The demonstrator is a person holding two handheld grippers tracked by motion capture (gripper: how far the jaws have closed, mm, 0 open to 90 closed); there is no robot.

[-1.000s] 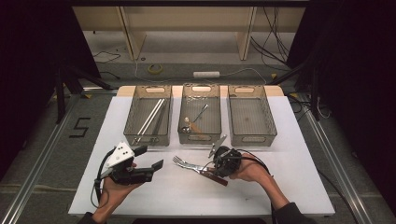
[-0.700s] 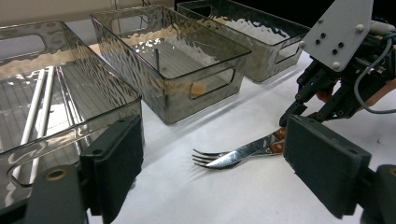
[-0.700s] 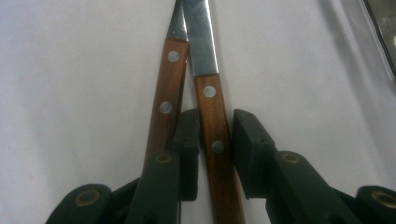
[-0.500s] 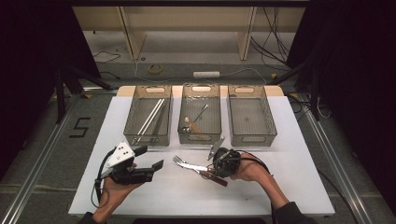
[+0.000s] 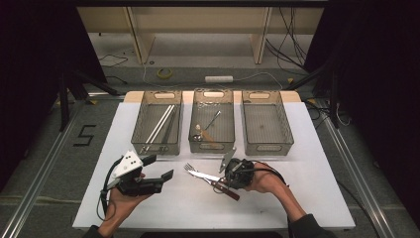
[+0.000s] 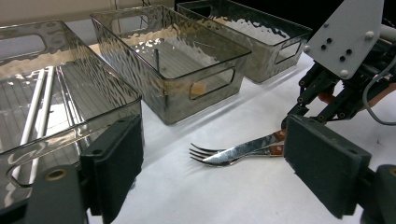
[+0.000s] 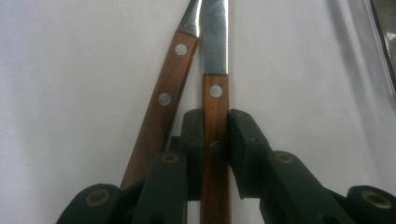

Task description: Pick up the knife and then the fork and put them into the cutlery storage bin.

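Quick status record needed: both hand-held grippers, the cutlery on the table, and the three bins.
right hand-held gripper: jaws have just been closing, now pinching the wooden-handled steel knife by its handle
wooden-handled steel fork: flat on the white table, handle beside the knife's
left hand-held gripper: open, holding nothing, pointed at the cutlery
left smoky clear plastic bin: holds two long pale sticks
middle smoky clear plastic bin: holds several utensils
right smoky clear plastic bin: looks empty
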